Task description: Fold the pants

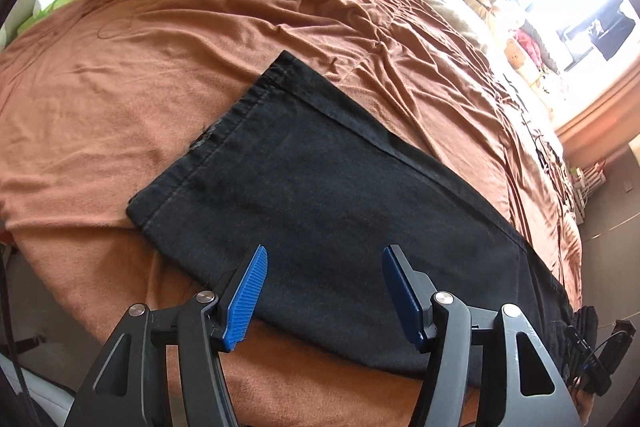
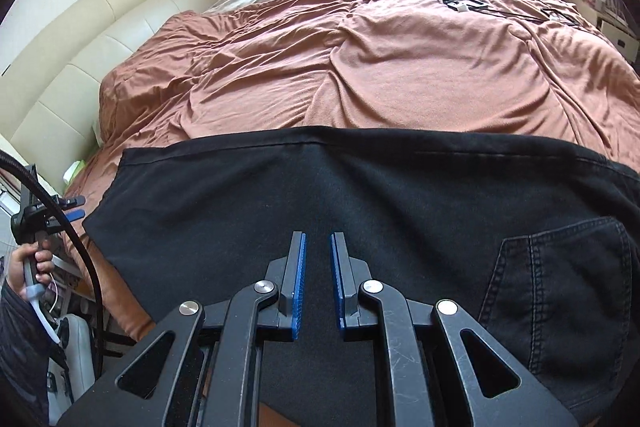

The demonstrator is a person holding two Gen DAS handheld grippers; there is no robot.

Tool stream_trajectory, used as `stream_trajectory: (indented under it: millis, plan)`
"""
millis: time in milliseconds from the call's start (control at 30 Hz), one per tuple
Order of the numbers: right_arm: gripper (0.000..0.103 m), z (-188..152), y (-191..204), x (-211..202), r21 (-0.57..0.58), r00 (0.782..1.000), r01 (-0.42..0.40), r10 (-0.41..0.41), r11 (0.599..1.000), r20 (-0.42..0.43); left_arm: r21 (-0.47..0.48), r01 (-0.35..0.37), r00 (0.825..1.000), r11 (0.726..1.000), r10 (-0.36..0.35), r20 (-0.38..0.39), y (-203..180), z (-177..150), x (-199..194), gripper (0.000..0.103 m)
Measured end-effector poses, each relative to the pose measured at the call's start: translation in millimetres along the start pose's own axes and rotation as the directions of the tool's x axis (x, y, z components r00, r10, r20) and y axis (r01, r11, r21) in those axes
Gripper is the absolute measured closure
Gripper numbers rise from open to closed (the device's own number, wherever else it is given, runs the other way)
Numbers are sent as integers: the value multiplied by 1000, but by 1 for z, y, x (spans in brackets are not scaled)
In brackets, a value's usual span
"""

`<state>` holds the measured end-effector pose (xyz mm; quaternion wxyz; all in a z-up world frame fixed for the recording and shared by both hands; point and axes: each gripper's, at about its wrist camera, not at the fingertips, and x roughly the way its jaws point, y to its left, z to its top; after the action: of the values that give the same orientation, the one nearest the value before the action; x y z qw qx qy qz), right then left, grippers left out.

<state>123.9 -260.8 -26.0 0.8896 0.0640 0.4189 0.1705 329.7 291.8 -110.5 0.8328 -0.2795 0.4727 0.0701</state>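
Lying flat on the one brown blanket [image 1: 168,75] covering the bed, a single pair of black pants [image 1: 320,195] stretches along the near edge, hem to the left, one back pocket [image 2: 560,291] at the right. Two tools hover above it: the left hand-held gripper [image 1: 322,259] spread wide and empty, the right hand-held gripper [image 2: 318,247] narrowed to a slit, gripping nothing.
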Motion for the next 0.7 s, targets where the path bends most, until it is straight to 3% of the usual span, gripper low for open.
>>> stream_trajectory:
  millis: [400, 700]
  plan:
    - [94, -28, 11, -19, 103, 998, -61, 59, 993, 24, -141, 56, 998, 988, -58, -5, 60, -29, 0, 41]
    - [93, -53, 19, -20, 128, 999, -26, 23, 991, 27, -219, 95, 995, 971, -91, 28, 85, -27, 20, 41]
